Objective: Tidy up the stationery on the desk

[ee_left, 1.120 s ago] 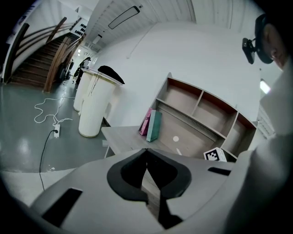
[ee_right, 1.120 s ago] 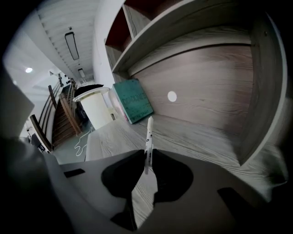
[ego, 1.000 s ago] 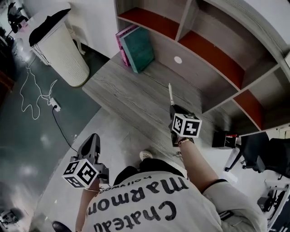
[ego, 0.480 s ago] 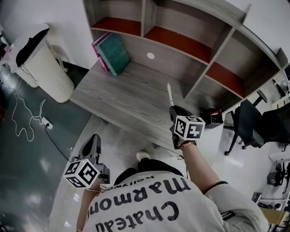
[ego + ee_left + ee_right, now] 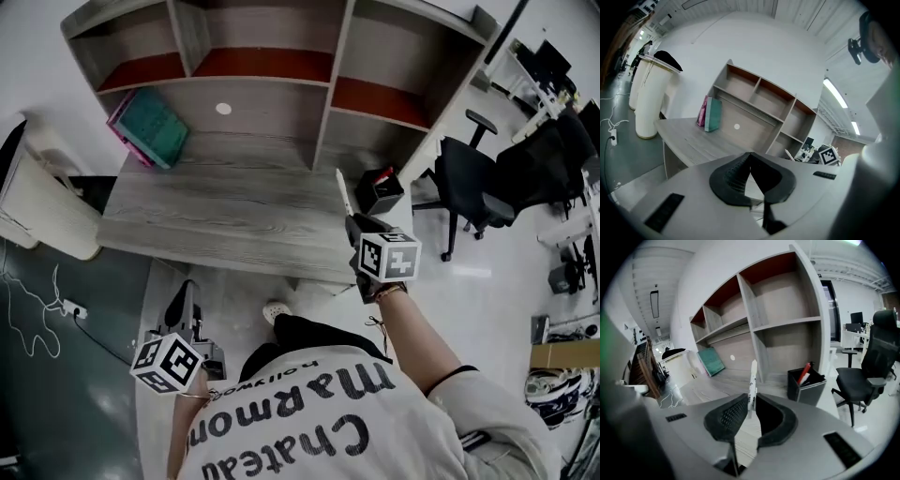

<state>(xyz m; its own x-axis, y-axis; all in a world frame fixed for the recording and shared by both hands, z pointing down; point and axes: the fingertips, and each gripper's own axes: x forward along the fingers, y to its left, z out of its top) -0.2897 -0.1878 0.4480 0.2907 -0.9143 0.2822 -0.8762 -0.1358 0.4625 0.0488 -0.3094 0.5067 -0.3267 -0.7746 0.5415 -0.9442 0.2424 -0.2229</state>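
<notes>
My right gripper is shut on a white pen, which sticks up and forward from its jaws over the right end of the grey desk. In the right gripper view the pen stands between the fingers of that gripper. A black pen holder with a red pen in it stands just right of the held pen. My left gripper hangs below the desk's front edge over the floor, its jaws shut with nothing in them.
Teal and pink books lean at the desk's back left under the shelf unit. A white bin stands left of the desk. A black office chair is right of it, close to the pen holder.
The view has swung so the desk sits squarer in front. My right gripper with the pen has moved right along the desk, close to the pen holder. The left gripper stayed low.
</notes>
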